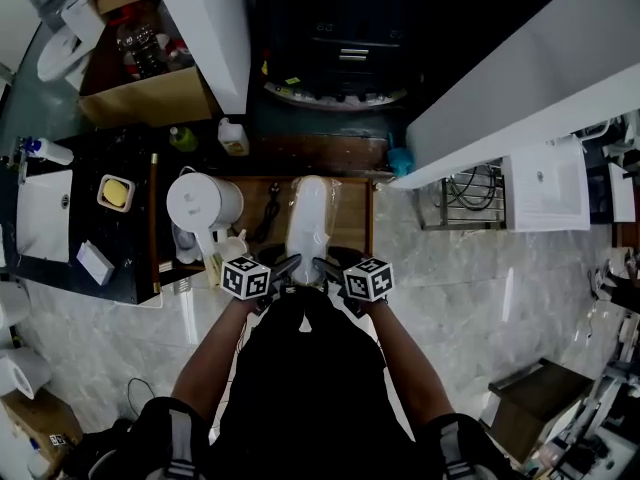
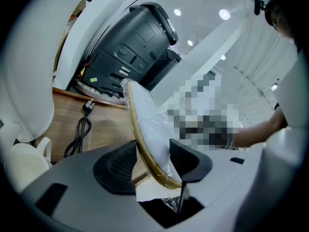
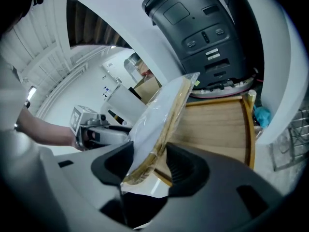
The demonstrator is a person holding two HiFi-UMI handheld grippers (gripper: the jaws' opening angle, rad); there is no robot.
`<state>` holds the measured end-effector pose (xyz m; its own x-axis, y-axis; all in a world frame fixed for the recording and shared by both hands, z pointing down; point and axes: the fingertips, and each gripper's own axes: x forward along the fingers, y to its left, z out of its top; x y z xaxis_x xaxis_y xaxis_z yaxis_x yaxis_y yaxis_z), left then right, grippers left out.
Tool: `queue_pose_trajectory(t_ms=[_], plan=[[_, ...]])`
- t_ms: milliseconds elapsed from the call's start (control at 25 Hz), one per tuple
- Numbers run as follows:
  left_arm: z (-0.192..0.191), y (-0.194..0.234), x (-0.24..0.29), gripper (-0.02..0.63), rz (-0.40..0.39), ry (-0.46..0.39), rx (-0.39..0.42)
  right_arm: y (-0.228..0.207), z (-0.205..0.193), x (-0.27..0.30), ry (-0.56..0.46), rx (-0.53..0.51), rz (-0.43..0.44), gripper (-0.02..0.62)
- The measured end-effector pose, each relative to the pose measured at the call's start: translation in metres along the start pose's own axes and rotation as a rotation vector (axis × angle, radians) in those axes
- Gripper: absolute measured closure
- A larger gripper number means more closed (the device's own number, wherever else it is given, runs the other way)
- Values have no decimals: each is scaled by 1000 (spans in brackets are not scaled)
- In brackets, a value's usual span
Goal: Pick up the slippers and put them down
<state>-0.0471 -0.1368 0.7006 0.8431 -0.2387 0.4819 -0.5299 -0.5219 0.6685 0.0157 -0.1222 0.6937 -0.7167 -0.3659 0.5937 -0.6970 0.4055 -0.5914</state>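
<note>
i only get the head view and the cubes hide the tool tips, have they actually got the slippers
Observer: Yes. The left tool is closed on the near end of the slippers, one jaw on the tan sole edge, the other on the white side.
Operator: and the right one
Observer: The right tool is clamped on that same end, with the tan sole edge against one of its jaws too.
Operator: are they bare or bagged
Observer: Bagged. Clear plastic wraps them and sticks out crinkled at the far tip.
</note>
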Motion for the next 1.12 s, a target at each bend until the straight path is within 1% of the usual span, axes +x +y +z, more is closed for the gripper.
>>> queue_pose_trajectory(t_ms=[280, 480, 720, 880, 1120], plan=[[18, -38, -17, 390, -12, -68, 25, 23, 17, -36, -66, -35, 45, 379], [24, -59, -26, 390, -4, -127, 48, 34, 22, -54, -97, -66, 80, 379], [26, -84, -29, 390, 7, -179, 33, 40, 25, -77, -107, -97, 111, 379], [29, -97, -32, 390, 27, -204, 68, 45, 29, -88, -122, -137, 120, 379], [42, -122, -44, 390, 39, -263, 115, 59, 36, -108, -196, -135, 139, 379]])
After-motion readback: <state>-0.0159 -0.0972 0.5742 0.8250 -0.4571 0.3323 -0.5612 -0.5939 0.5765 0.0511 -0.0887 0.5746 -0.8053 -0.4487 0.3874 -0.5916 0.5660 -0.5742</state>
